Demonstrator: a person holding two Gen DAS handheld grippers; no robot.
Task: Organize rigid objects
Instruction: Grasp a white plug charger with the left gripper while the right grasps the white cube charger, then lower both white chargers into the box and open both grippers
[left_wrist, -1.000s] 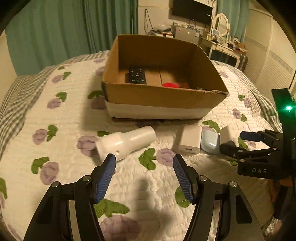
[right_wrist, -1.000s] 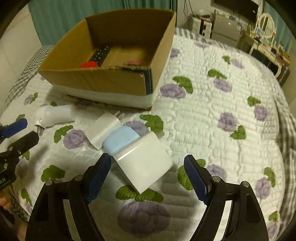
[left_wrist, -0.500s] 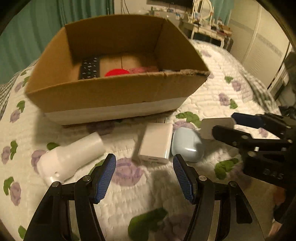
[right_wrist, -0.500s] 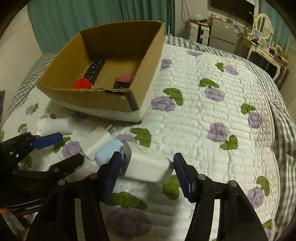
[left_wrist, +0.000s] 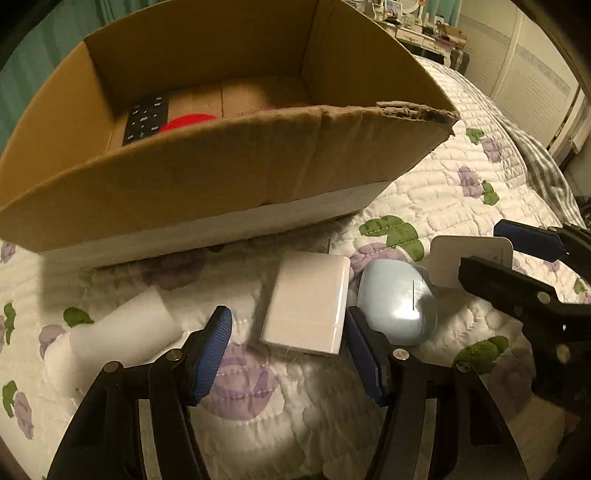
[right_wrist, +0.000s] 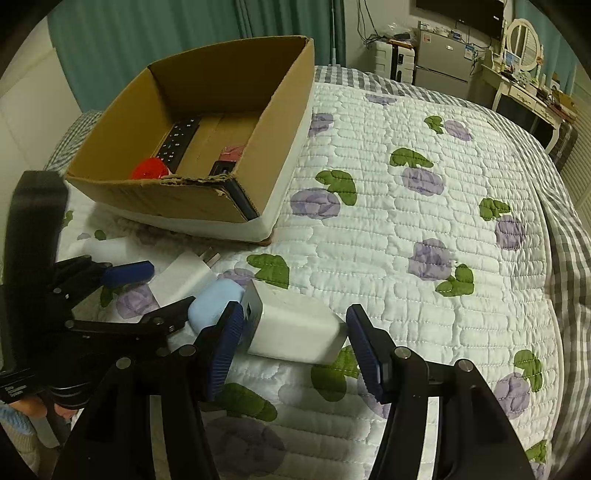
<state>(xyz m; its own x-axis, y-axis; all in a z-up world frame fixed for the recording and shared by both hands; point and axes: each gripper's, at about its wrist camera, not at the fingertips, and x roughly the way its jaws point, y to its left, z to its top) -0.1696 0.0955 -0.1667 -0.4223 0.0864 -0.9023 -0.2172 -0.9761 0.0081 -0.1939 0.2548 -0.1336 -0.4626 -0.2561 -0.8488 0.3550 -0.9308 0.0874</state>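
The right gripper (right_wrist: 291, 345) is clamping a white charger (right_wrist: 295, 328) on the quilt (right_wrist: 424, 295). The left gripper (left_wrist: 288, 350), jaws just narrowing but still apart, is straddling another charger (left_wrist: 308, 302) (both bound, presumably, for the box (left_wrist: 221, 177)).

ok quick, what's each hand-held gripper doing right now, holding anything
Left hand-held gripper: jaws just closing around the flat white charger, pads not yet pressing.
Right hand-held gripper: shut on the white power adapter.
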